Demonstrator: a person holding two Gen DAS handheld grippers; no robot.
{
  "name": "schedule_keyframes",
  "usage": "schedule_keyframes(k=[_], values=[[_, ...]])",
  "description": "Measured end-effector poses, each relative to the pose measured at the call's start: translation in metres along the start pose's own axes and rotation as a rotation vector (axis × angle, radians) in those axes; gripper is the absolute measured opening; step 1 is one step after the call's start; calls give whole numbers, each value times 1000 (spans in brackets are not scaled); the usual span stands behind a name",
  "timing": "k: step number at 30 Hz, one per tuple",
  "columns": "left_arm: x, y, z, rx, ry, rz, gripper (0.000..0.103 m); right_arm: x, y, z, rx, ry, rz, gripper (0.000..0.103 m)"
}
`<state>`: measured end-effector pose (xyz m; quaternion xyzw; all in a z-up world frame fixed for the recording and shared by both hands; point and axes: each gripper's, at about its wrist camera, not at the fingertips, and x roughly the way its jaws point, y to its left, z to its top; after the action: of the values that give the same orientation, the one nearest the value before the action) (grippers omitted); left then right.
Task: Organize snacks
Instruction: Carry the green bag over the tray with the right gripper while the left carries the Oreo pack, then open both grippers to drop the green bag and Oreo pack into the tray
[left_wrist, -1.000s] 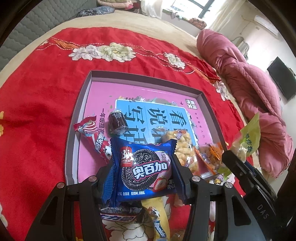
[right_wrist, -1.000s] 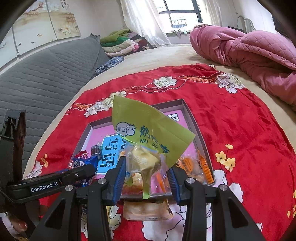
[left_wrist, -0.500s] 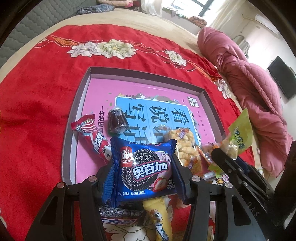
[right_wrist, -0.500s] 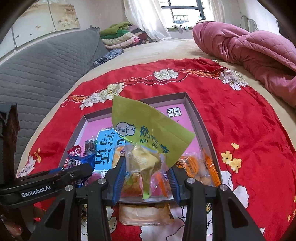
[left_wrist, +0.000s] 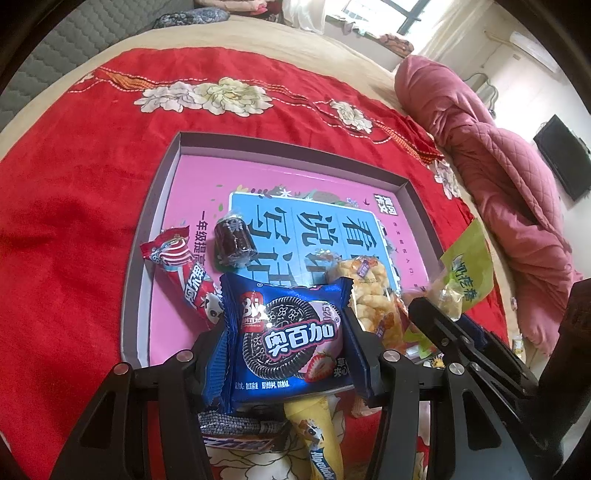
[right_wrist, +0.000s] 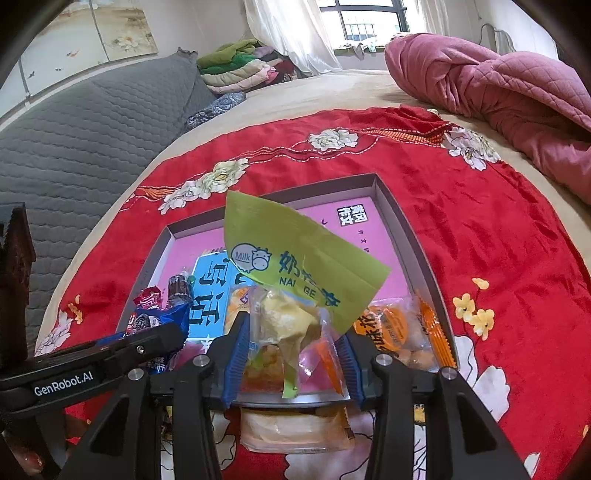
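Nearest the lens, left gripper (left_wrist: 286, 354) clamped on blue cookie pack (left_wrist: 286, 343); right gripper (right_wrist: 291, 350), jaws just easing apart, around green milk-candy bag (right_wrist: 295, 266). Beyond, tray (left_wrist: 295, 147) part-filled; packets outside waiting.

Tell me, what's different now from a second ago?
The right claw carried the green milk snack bag lower and closer over the tray, and its jaws have just been opening a little with the bag between them. The left claw kept its grip on the blue cookie pack. The snacks in the tray did not move.
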<state>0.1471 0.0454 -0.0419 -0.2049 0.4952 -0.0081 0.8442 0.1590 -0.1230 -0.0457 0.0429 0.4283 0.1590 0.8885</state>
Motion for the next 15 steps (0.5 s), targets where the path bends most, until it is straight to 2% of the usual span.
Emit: schedule_keyframes(k=[15], values=[[0, -1, 0, -2, -5, -28, 56, 4, -2, -3, 7, 5, -14, 48]])
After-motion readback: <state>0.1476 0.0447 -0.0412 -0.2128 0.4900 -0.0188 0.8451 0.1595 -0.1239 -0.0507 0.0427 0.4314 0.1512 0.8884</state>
